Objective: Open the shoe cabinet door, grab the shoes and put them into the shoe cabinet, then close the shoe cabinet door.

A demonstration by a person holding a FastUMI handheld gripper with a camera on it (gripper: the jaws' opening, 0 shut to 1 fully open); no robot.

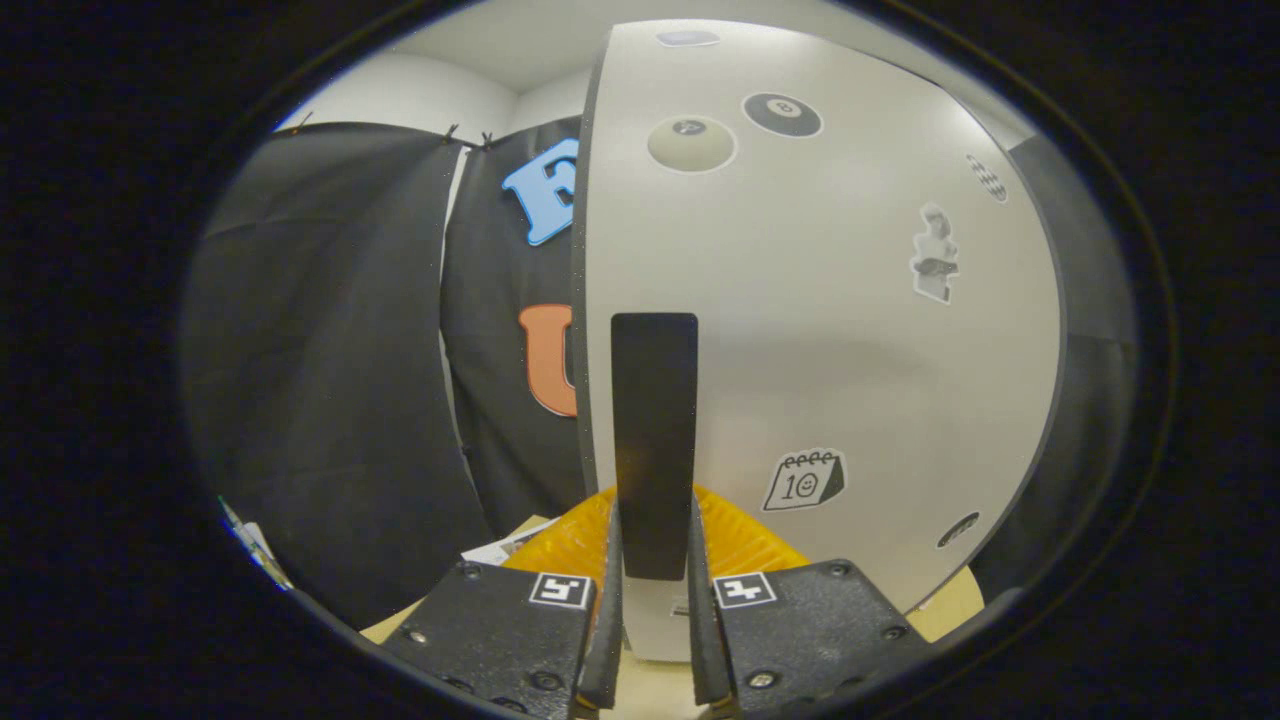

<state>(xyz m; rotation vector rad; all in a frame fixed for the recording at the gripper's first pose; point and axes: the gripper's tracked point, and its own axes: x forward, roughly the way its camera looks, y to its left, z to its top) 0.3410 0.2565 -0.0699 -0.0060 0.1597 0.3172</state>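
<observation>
The white shoe cabinet door (820, 330) stands right in front of me, with several stickers on its face. A tall black handle (654, 440) runs down its left part. My gripper (655, 545) is shut on this handle, one finger pressed on each side of its lower end. The door's left edge shows as a thin dark line, so the door seems swung partly out from the cabinet. No shoes can be made out here.
A ridged orange-yellow thing (580, 540) lies low behind the fingers, on a light wooden surface (950, 605). White papers (500, 548) lie to its left. Black cloth (330, 380) hangs as the booth wall at the left and behind.
</observation>
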